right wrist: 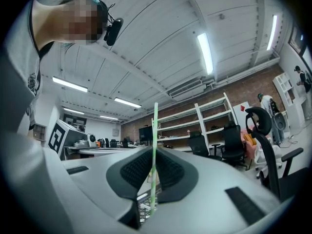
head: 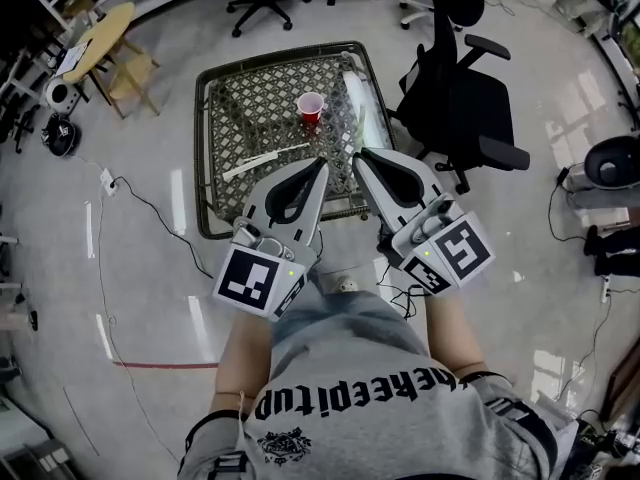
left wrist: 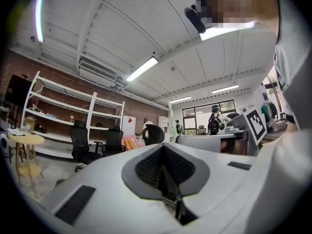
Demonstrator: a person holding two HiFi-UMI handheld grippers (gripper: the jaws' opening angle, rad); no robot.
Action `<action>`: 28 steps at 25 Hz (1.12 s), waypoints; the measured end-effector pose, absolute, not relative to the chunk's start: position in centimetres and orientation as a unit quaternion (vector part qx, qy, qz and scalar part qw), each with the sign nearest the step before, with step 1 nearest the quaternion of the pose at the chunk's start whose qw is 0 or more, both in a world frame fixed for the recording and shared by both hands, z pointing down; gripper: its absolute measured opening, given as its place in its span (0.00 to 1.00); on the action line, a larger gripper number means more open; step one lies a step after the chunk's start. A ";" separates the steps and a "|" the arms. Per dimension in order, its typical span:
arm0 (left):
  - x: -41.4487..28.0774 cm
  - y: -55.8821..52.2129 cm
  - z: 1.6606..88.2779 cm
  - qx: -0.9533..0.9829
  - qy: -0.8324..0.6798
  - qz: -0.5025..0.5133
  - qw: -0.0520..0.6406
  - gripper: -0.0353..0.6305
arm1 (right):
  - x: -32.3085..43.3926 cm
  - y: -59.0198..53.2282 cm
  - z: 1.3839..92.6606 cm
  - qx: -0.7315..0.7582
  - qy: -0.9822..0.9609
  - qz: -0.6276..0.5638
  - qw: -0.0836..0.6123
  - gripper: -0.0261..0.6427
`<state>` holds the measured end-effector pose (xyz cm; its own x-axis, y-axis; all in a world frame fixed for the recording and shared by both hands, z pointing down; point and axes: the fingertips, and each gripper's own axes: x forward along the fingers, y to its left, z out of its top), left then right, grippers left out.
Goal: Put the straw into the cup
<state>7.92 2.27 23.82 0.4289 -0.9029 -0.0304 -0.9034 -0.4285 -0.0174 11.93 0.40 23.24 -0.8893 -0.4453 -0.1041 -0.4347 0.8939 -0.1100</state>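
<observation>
A red cup (head: 311, 108) stands upright on the metal lattice table (head: 215, 128), toward its far middle. My right gripper (head: 359, 155) hovers at the table's near edge, shut on a thin green-and-white straw (right wrist: 155, 130) that sticks up between its jaws. In the head view the straw (head: 356, 118) shows faintly, running on from the jaw tips to the right of the cup. My left gripper (head: 322, 163) is beside it, shut with nothing in it (left wrist: 165, 177). Neither gripper view shows the cup.
A long white paper strip (head: 265, 159) lies on the lattice left of the grippers. A black office chair (head: 460, 98) stands close to the table's right side. A yellow round table with a stool (head: 105, 38) is far left, and cables (head: 140, 208) trail on the floor.
</observation>
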 end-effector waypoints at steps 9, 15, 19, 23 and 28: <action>6.3 -0.7 23.3 -0.861 0.509 0.008 0.013 0.08 | 10.2 -2.3 22.6 -0.252 0.965 -0.042 0.063 0.10; 4.4 -2.4 23.3 -0.871 0.491 0.007 0.014 0.08 | 8.1 -3.8 22.6 -0.269 0.960 -0.041 0.061 0.10; 2.7 -3.9 23.3 -0.879 0.476 0.008 0.013 0.08 | 6.4 -5.2 22.7 -0.285 0.956 -0.041 0.059 0.10; 1.1 -5.4 23.4 -0.885 0.464 0.008 0.010 0.08 | 4.9 -6.6 22.9 -0.298 0.952 -0.043 0.058 0.10; -0.3 -6.9 23.5 -0.892 0.452 0.008 0.007 0.08 | 3.6 -8.0 22.9 -0.313 0.947 -0.045 0.055 0.10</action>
<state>-0.26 -6.90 23.47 0.5918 -0.8058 -0.0209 -0.8060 -0.5919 -0.0052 3.61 -7.97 22.87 -0.7976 -0.5983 -0.0769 -0.5883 0.7997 -0.1202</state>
